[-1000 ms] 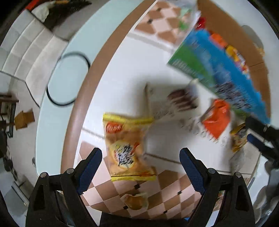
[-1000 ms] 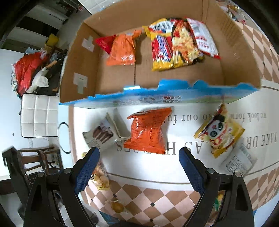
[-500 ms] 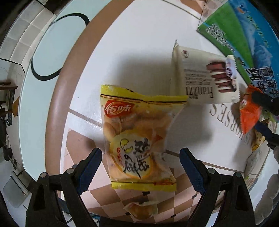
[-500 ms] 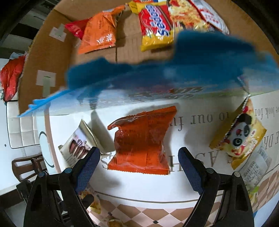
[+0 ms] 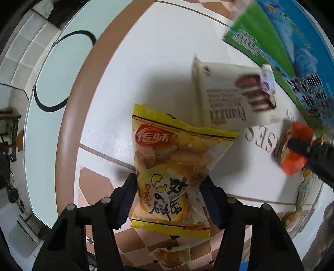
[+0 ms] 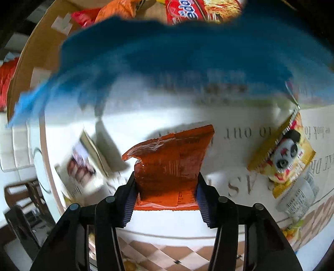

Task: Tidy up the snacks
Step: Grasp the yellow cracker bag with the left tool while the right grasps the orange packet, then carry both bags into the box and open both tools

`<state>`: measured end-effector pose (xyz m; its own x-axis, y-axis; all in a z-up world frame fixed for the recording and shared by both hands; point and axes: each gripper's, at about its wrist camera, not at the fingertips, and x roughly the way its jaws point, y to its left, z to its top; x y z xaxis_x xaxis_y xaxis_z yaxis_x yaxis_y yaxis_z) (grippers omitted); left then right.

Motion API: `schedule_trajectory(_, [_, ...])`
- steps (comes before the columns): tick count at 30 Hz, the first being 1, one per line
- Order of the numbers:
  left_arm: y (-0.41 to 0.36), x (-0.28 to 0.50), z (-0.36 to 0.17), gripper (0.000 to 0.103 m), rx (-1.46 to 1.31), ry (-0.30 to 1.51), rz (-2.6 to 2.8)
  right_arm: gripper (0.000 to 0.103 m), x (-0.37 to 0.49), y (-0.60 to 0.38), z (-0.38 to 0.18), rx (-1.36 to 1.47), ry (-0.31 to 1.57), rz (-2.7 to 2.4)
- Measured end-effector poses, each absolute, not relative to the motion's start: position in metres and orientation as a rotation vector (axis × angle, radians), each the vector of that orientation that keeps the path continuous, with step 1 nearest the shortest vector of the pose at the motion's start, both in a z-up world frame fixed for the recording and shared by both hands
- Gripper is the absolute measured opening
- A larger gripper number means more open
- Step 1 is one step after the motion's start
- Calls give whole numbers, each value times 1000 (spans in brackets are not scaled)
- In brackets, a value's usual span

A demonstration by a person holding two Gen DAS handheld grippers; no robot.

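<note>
A: Yellow foil fills the centre of the left wrist view: our left gripper [image 5: 168,200] has its two blue pads pressed against the sides of the yellow biscuit bag [image 5: 173,168], which lies low in the frame on the tablecloth [image 5: 158,68].

B: And in the right wrist view our right gripper [image 6: 166,192] is clamped on the lower end of the orange snack packet [image 6: 170,164], at centre frame, just below the blurred blue flap [image 6: 177,56] of the cardboard box [image 6: 23,68].

A: We judge both grasps made and the lift due next. We should raise each bag straight up, squeezing no harder than needed; crisp contents would likely crush.

B: The flap is our obstacle. It hangs across the top of the frame between the packet and the box floor, where red and orange packets [image 6: 187,10] already lie. We should carry over its edge, not under it.

A: Beside the yellow bag, at upper right, lies the white wafer pack [image 5: 233,98], near enough to snag.

B: On our side, a panda packet [image 6: 286,150] sits at right, well apart. A small wrapped cake [image 5: 173,254] lies at the bottom of the left view.
</note>
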<state>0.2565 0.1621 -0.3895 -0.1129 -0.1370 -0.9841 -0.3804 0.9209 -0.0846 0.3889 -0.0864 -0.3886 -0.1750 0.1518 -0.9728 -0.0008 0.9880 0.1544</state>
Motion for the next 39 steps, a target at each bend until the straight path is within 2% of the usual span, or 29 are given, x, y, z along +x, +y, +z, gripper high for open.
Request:
schedule_trajectory(10, [120, 262, -397, 58, -241, 1698, 170, 54, 317, -95, -390, -83, 1801, 183])
schedule_trajectory(19, [88, 263, -397, 64, -186, 1714, 174, 61, 306, -98, -403, -13, 1843, 148])
schedule_trajectory(22, [81, 264, -395, 61, -185, 1702, 170, 61, 307, -101, -404, -14, 1843, 153])
schedule_trajectory(24, [83, 261, -391, 50, -182, 1690, 164, 57, 302, -96, -404, -12, 1829, 157])
schedule_trajectory(26, [80, 259, -383, 42, -191, 1677, 150, 52, 296, -102, -400, -13, 1812, 158])
schedule_trajectory(33, [57, 264, -341, 39, -207, 1608, 76, 48, 299, -101, -350, 24, 1737, 215])
schedule_trajectory(39, [36, 280, -262, 39, -244, 1470, -30, 48, 315, -120, -283, 110, 1639, 279])
